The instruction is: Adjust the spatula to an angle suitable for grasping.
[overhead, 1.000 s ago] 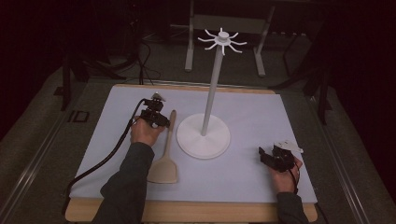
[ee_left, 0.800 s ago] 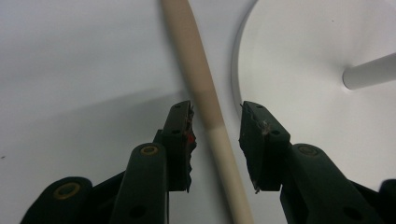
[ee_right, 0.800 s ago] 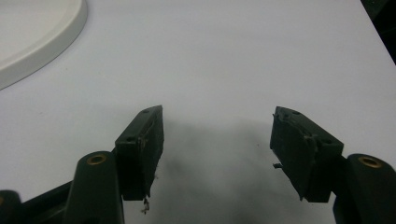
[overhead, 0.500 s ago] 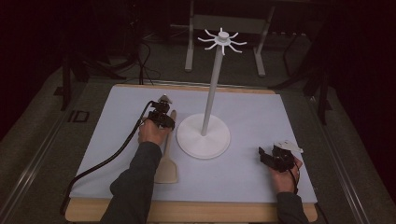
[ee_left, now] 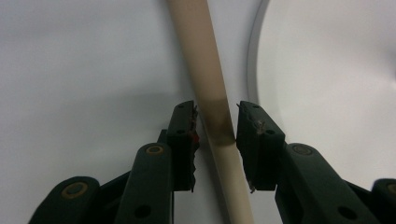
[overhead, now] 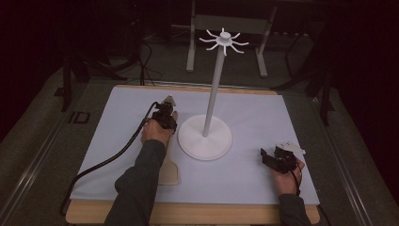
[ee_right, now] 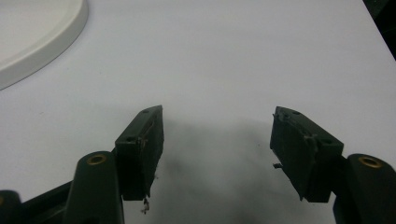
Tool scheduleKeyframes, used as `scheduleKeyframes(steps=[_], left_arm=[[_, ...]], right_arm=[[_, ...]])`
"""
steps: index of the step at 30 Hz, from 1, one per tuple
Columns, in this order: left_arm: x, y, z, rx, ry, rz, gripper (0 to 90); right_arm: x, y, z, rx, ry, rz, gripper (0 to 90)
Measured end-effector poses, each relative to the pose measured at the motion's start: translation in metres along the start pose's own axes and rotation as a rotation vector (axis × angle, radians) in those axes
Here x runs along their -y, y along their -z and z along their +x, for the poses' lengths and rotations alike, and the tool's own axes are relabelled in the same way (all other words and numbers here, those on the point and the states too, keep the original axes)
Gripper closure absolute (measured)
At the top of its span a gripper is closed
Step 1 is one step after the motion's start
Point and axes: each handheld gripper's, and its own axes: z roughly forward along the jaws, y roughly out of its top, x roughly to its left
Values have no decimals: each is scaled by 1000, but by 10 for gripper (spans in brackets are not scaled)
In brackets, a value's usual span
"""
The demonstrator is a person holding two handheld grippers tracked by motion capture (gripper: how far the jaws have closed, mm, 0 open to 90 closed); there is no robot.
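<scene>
A wooden spatula [overhead: 169, 172] lies on the white mat, blade toward the person, its handle running up beside the stand's base. My left gripper [overhead: 168, 100] points down over the handle. In the left gripper view the handle [ee_left: 205, 70] passes between the jaws of the left gripper [ee_left: 215, 116], which have just been closing. A thin gap still shows on each side, so the pads do not press. My right gripper [overhead: 264, 153] rests on the mat at the right. Its jaws [ee_right: 217, 126] stand wide open with nothing between them.
A white stand has a round base [overhead: 204, 141], a tall pole [overhead: 214, 84] and a ring of hooks [overhead: 224, 40] on top, and it sits mid-mat just right of my left gripper. Its base rim shows close by [ee_left: 327, 70] [ee_right: 32, 28]. The white mat [overhead: 282, 113] lies on a wooden board [overhead: 197, 214].
My left hand has moved right toward the stand's base, onto the spatula handle. The right hand has kept still.
</scene>
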Motion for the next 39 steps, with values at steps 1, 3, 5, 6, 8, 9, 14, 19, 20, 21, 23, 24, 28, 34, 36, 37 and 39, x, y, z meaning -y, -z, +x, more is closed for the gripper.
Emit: scheduleKeyframes(steps=[1,3,5,6,8,9,14,19,20,21,23,24,28,34,36,37,39], left_arm=[[-2,0,-2,-4,0,4,683],[-4,0,-2,-9,2,15,684],[-5,-1,-3,-16,6,21,684],[-6,-3,-1,-17,18,31,680],[-6,-4,0,-15,16,38,678],[-7,-5,0,-15,14,40,678],[-8,-11,0,-11,26,48,682],[-9,-12,0,-18,21,46,687],[-9,-12,0,-17,23,44,689],[-9,-13,-1,-18,23,43,690],[-9,-14,0,-20,19,43,691],[-9,-14,-1,-19,22,41,692],[-10,-15,-2,-30,21,41,694],[-10,-16,-2,-38,25,36,697],[-10,-16,-3,-42,29,34,699],[-10,-16,-4,-44,27,34,704],[-10,-16,-4,-44,28,34,708]], right_arm=[[0,0,0,0,-2,0,346],[0,0,0,-2,-4,0,346],[0,0,0,-2,-4,0,346],[0,0,0,-3,-5,-1,346],[0,0,0,-4,-6,1,346],[0,0,0,-4,-6,0,346],[0,0,0,-5,-8,0,346],[0,0,-1,-5,-8,1,346],[0,0,-1,-6,-9,1,345],[0,0,-1,-6,-10,1,346],[0,0,-1,-6,-10,1,346],[0,0,-1,-6,-10,1,346],[0,0,-1,-8,-9,4,346],[0,-1,-1,-9,-7,6,346],[0,-1,-1,-9,-7,5,345],[0,-1,-1,-9,-8,5,345],[0,0,-1,-10,-9,5,344]])
